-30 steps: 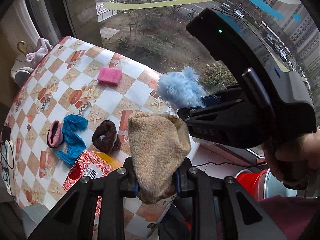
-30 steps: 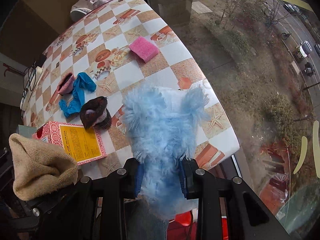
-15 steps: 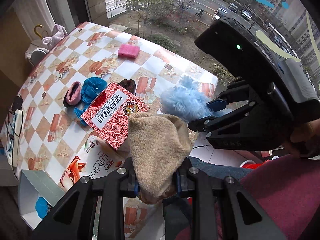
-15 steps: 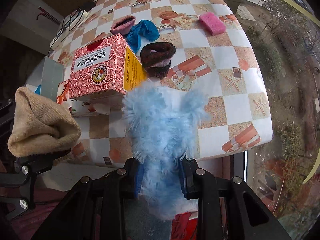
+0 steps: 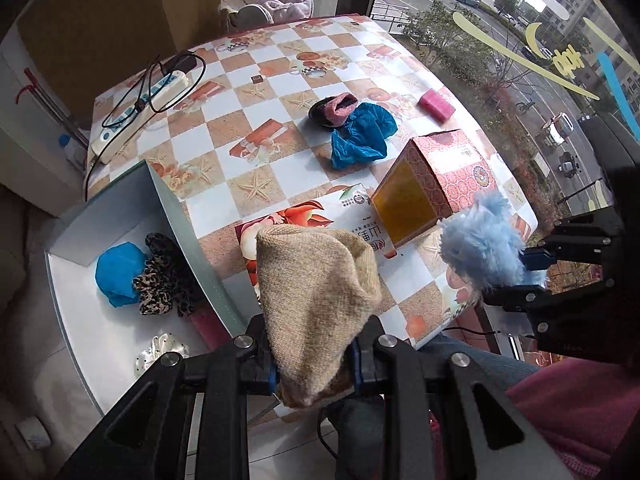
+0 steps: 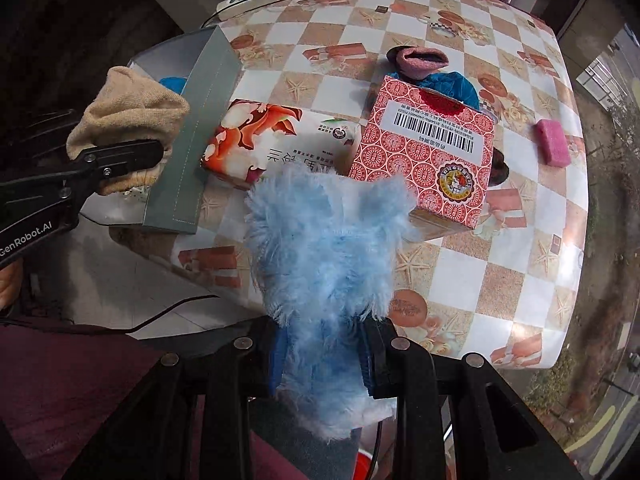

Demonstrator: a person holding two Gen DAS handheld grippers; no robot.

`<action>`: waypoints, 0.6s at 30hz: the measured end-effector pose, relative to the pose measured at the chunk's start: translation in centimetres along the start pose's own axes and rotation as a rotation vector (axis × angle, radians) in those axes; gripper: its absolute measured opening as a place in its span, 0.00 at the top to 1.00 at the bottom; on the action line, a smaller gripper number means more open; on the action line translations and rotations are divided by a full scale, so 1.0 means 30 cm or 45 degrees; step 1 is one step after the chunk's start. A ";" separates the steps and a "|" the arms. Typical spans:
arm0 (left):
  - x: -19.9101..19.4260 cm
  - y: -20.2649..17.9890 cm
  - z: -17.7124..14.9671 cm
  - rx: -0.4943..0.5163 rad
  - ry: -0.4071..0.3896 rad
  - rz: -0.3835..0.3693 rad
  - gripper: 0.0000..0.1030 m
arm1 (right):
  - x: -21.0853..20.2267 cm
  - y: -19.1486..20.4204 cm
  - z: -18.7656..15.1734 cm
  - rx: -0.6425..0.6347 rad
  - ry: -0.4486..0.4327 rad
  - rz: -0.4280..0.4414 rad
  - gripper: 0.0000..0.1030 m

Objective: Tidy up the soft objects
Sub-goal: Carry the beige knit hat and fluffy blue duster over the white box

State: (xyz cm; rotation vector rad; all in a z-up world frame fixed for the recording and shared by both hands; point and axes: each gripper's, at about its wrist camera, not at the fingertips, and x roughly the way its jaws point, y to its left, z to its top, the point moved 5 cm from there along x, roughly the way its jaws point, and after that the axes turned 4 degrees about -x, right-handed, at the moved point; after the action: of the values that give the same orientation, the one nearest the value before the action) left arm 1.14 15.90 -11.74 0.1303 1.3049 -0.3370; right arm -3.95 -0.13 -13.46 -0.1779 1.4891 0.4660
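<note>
Tan sock: the tan knit sock (image 5: 316, 300) is soft and light. It bends and folds with no effort, and it will not break. It looks a bit rough, so I think it does not slip much.
Where it is: it hangs in the air near the table (image 5: 280, 92) edge, just beside the white box (image 5: 76, 356).
Best place to hold it: a bunched-up end is good, so lots of cloth sits between the pads. That is how it is held.
Left gripper: the left gripper (image 5: 314, 364) has its jaws squeezed tight on the lower end of the tan sock. The rest of the sock sticks out past the tips.
Fluffy blue thing: the fluffy blue thing (image 6: 324, 264) is very soft, puffy and light. Its long fur squashes down a lot, so I think a loose pinch on fur alone could slide off.
Where it is: it is in the air over the near side of the table, just in front of the red patterned box (image 6: 428, 148).
Right gripper: the right gripper (image 6: 322, 360) has its jaws pressed onto the lower part of the fluffy blue thing, not fully together, with fur puffing out at both sides.
White box: it already holds a blue cloth ball (image 5: 120, 276), a leopard scrunchie (image 5: 164, 280) and a white dotted scrunchie (image 5: 160, 352).
Still on the table: a pink sock (image 5: 336, 106), a blue cloth (image 5: 362, 136) and a pink sponge (image 5: 436, 100).
</note>
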 end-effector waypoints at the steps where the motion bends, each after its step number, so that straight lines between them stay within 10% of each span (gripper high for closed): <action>1: -0.002 0.033 -0.010 -0.045 -0.005 0.015 0.73 | -0.001 0.017 0.019 -0.018 -0.003 0.002 0.69; 18: -0.015 0.439 -0.245 -0.634 0.003 0.225 0.73 | 0.041 0.433 0.317 -0.393 0.008 0.049 0.69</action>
State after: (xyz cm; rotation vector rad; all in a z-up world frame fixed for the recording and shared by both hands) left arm -1.57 30.48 -14.48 -0.1741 1.3327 0.1427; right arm -0.50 15.52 -11.63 -0.3945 1.4229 0.7265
